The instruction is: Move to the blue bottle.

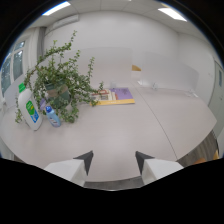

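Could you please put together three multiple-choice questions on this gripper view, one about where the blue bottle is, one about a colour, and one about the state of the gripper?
1. Where does the blue bottle stand?
A. Between the fingers
B. Beside the white bottle, at the foot of the potted plant
C. On the books

2. What colour is the white bottle's cap?
A. Red
B. Black
C. Green

3. How is the gripper?
A. Open, with nothing between its fingers
B. Shut on the blue bottle
C. Shut on a leaf

Answers:
1. B: the small blue bottle stands on the table right next to the taller white one, under the plant's branches, well beyond the fingers.
2. C: the cap on the white bottle is green.
3. A: the two fingertips stand apart, with only bare table showing between them.
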A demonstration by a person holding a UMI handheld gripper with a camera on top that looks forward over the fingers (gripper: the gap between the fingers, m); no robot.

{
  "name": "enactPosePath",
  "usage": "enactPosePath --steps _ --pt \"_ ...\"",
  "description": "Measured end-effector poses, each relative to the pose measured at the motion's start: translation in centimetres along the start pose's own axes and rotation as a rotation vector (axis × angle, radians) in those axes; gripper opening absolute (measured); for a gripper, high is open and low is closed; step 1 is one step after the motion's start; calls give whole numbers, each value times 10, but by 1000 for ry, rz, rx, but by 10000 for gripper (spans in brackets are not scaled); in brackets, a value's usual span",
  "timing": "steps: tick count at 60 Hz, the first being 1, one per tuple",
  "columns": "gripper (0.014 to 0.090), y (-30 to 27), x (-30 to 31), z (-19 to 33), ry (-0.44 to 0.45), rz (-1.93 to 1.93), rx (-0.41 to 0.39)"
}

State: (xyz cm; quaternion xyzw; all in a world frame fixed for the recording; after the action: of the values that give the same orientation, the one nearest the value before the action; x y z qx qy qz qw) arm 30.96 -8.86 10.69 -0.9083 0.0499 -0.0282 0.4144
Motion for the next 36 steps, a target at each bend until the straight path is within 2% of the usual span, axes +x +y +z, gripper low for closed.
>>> enactPosePath --steps 19,36 --pt "843 21 -39 -15 20 -7 -16" --pt "845 44 -140 -37 17 -1 -25"
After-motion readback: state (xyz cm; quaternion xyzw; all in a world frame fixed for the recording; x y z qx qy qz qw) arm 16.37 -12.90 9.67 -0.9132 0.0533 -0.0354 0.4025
